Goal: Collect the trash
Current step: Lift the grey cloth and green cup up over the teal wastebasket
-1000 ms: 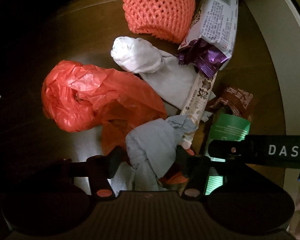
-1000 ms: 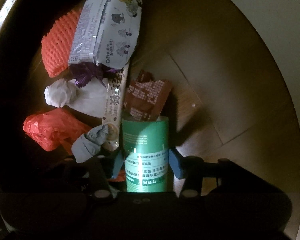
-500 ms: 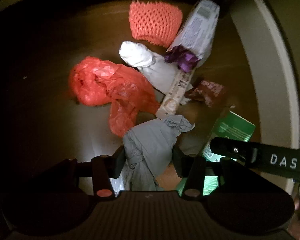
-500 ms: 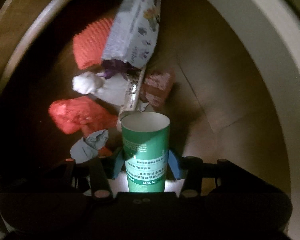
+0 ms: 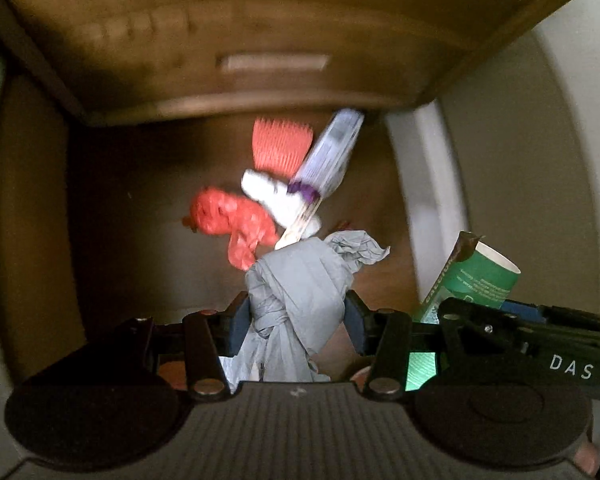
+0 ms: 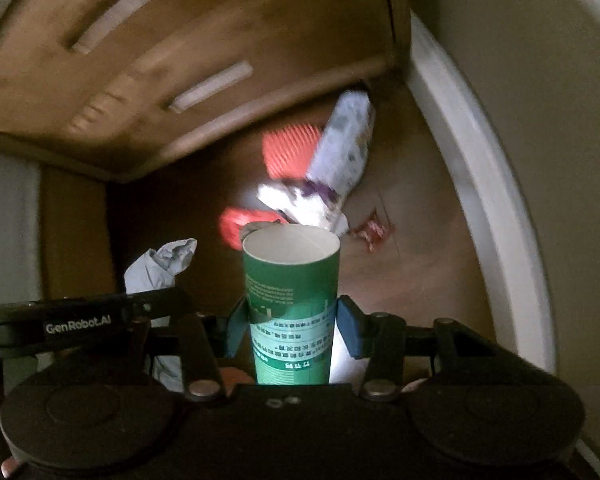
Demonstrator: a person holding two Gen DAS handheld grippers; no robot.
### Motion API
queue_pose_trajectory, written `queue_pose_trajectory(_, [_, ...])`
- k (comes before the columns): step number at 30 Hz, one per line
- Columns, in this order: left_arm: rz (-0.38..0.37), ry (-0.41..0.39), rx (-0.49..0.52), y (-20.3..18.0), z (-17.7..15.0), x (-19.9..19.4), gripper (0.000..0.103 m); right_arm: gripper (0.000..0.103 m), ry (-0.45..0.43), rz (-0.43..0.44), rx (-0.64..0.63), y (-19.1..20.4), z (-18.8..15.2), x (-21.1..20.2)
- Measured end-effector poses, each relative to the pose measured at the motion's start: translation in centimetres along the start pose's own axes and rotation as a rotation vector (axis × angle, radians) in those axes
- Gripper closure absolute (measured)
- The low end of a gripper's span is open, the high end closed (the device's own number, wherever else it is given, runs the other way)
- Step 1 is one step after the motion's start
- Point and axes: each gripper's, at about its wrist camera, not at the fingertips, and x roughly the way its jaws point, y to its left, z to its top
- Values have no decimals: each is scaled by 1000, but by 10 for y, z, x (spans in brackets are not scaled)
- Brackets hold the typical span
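Both claws have lifted from the floor: left claw (image 5: 296, 320) clenches the grey bag (image 5: 300, 300), right claw (image 6: 292, 326) the green cup (image 6: 290, 300); remaining trash (image 5: 284, 184) now sits smaller at frame centre.

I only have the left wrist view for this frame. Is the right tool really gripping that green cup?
Observer: Yes. In the right wrist view the green cup sits between the right tool's blue pads, which are closed on its sides.
Operator: Anything inside it?
Observer: The inner wall that shows is plain white, and no trash is visible in it.
Operator: Any loose piece I can't see well?
Observer: A small red wrapper lies on the floor, apart from the pile of trash, on its right.
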Motion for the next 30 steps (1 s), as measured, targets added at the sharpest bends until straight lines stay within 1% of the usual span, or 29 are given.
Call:
queue_pose_trajectory(6, [-25,-81,-12,-13,15,-116,55,55,-67,42,-67,39,18,-105])
queue_pose_trajectory(10, [-50,-144,-4,-23,27,-193,55,55,-115,79,-135,76,32,-180])
queue_pose_trajectory(14, [-103,-219,-5,-25,36,-268,55,55,-169,109,-219,112,45,-249])
queue_pose_trajectory(20, [-114,-346,9,-25,57,-365,55,55,-265,142,-319,154,64,-331])
queue_pose_trajectory(26, [-120,-460,25,-22,76,-432,55,55,-333,167,-399,190,85,-388])
queue_pose_trajectory(30, [-91,-526,49,-23,89,-462,55,55,-414,161,-443,208,103,-424])
